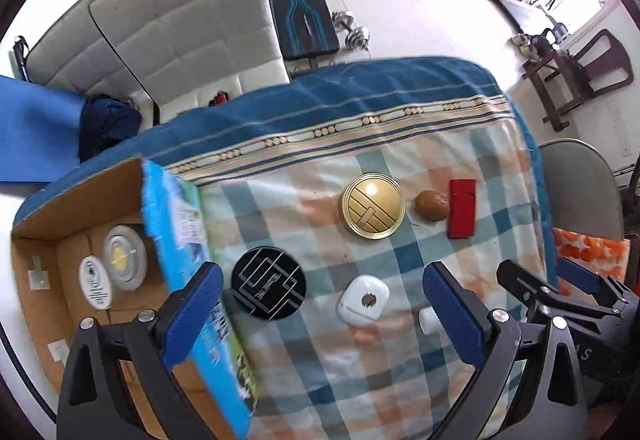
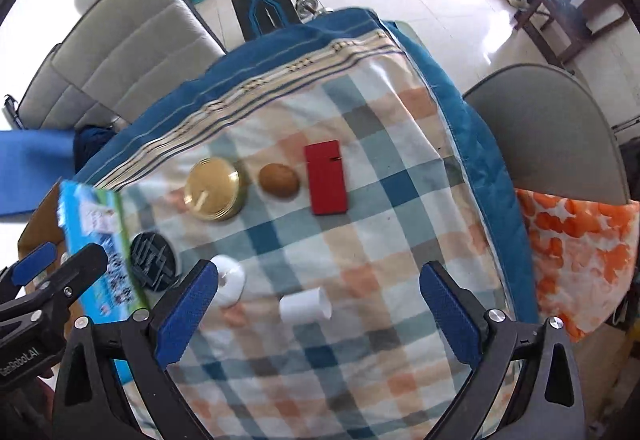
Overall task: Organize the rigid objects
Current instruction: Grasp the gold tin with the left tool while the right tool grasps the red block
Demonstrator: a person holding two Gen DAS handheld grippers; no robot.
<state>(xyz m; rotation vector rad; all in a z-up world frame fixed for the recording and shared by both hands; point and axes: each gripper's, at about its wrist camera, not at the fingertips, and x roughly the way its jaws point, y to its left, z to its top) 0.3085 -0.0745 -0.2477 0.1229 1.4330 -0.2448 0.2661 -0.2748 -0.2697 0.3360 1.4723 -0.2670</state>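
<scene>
On the checked cloth lie a gold round tin (image 1: 372, 207) (image 2: 215, 194), a brown round object (image 1: 431, 205) (image 2: 279, 180), a red flat box (image 1: 462, 208) (image 2: 327, 178), a black round tin (image 1: 269, 288) (image 2: 154, 265), a white rounded gadget (image 1: 363, 300) (image 2: 228, 280) and a small white cylinder (image 2: 305, 305) (image 1: 427, 320). My left gripper (image 1: 320, 314) is open above the black tin and the gadget. My right gripper (image 2: 318, 314) is open, with the white cylinder between its fingers' line. A cardboard box (image 1: 36, 240) at the left holds two round containers (image 1: 120, 264).
A blue-green flat package (image 1: 176, 224) (image 2: 96, 240) stands on edge against the box's right wall, next to my left finger (image 1: 192, 316). A grey chair (image 2: 552, 128) with an orange-patterned cloth (image 2: 580, 260) stands at the right table edge. Gym gear lies on the floor behind.
</scene>
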